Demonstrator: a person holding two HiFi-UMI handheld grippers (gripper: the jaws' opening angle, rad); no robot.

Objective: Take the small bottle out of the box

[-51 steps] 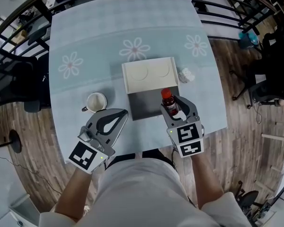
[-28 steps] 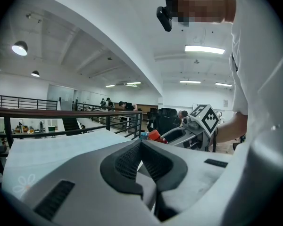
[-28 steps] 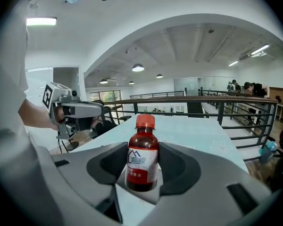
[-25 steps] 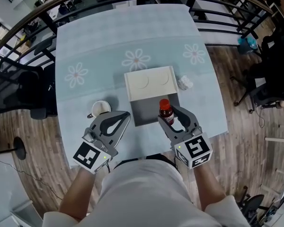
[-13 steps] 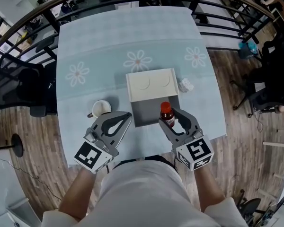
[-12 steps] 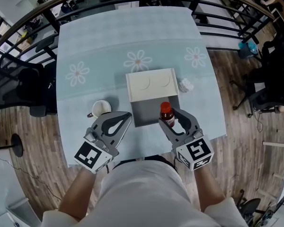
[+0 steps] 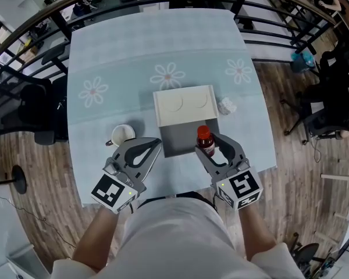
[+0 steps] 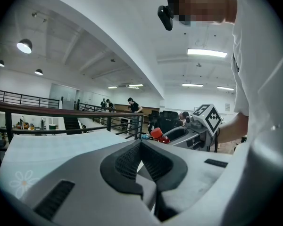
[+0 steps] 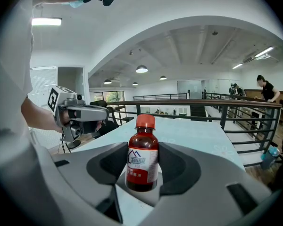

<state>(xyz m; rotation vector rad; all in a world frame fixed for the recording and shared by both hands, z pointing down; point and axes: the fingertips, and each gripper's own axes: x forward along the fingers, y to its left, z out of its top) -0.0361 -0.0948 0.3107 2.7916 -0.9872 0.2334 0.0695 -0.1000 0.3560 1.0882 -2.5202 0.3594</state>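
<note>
A small brown bottle (image 7: 205,140) with a red cap and a white-and-red label stands upright between the jaws of my right gripper (image 7: 214,143), which is shut on its body. In the head view it hangs at the near right edge of the grey box (image 7: 177,137), whose white lid (image 7: 183,103) lies open behind. The right gripper view shows the bottle (image 9: 142,160) pressed between both pads, above the table. My left gripper (image 7: 153,143) hovers left of the box, shut and empty, its pads meeting (image 8: 141,162).
A white mug (image 7: 121,135) sits left of the box, just beyond the left gripper. A small crumpled white object (image 7: 226,105) lies right of the lid. The pale blue flowered tablecloth (image 7: 163,45) stretches away; black railings and chairs ring the table.
The right gripper keeps its hold on the bottle and has hardly shifted. The left gripper stays in the same place.
</note>
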